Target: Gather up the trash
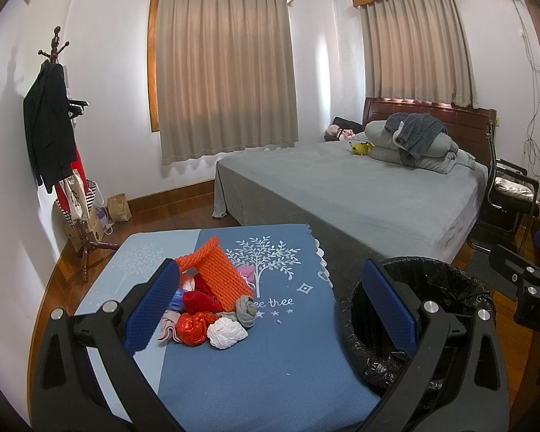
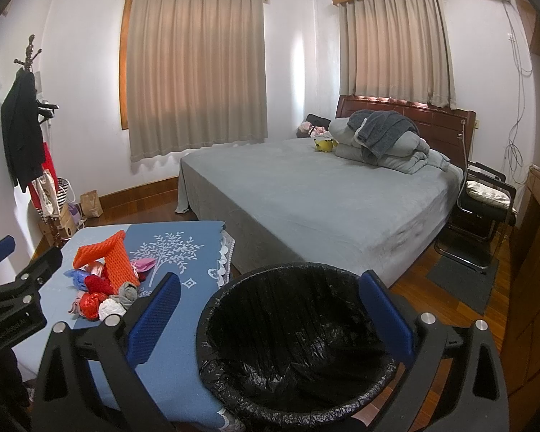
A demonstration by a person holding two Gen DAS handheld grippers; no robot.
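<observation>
A pile of trash lies on the blue tablecloth [image 1: 262, 352]: orange foam netting [image 1: 219, 273], a red crumpled ball [image 1: 194, 327], a white crumpled ball [image 1: 226, 331], a grey roll [image 1: 246, 309] and pink and blue scraps. My left gripper [image 1: 270, 302] is open and empty, above the table just short of the pile. A bin with a black liner [image 2: 291, 338] stands right of the table. My right gripper [image 2: 270, 313] is open and empty above the bin. The pile also shows in the right wrist view [image 2: 104, 284].
A bed with a grey cover [image 2: 306, 194] stands behind the table and bin. A coat stand [image 1: 54, 136] with clothes and bags is at the left wall. A chair [image 2: 486, 201] stands right of the bed. The floor is wood.
</observation>
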